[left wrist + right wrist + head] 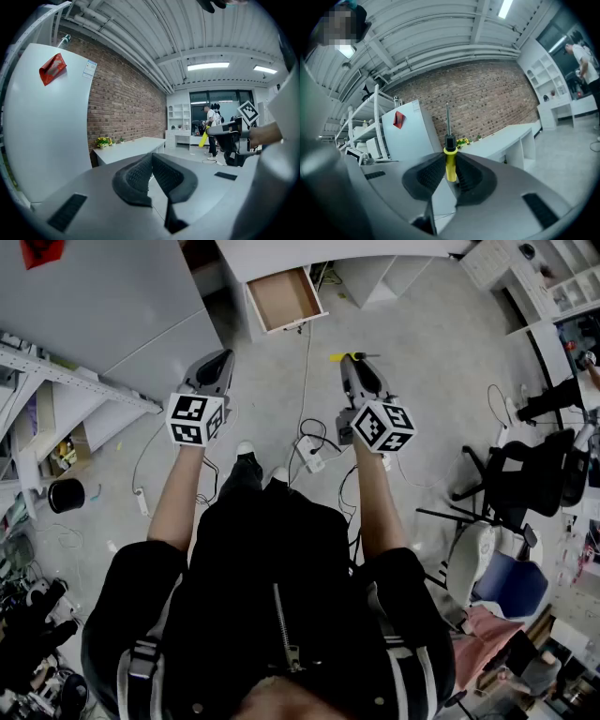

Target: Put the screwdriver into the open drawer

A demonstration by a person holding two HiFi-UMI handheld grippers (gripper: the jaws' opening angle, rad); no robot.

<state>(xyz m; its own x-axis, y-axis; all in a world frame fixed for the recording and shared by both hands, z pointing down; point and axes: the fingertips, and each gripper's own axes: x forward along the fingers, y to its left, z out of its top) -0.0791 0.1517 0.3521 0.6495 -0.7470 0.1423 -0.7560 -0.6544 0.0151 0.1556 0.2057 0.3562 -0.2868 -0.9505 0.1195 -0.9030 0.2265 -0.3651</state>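
The screwdriver has a yellow handle, a black collar and a thin metal shaft that stands upward in the right gripper view. My right gripper is shut on its handle. In the head view the right gripper is held out in front of me with the yellow screwdriver crosswise at its tip. The open drawer, wood-brown inside, juts from a white cabinet ahead, left of the screwdriver. My left gripper hangs level beside it; its pads meet with nothing between them.
A grey cabinet with a red tag stands at the left, metal shelving beside it. Cables and a power strip lie on the floor by my feet. Office chairs crowd the right. A white table lines the brick wall.
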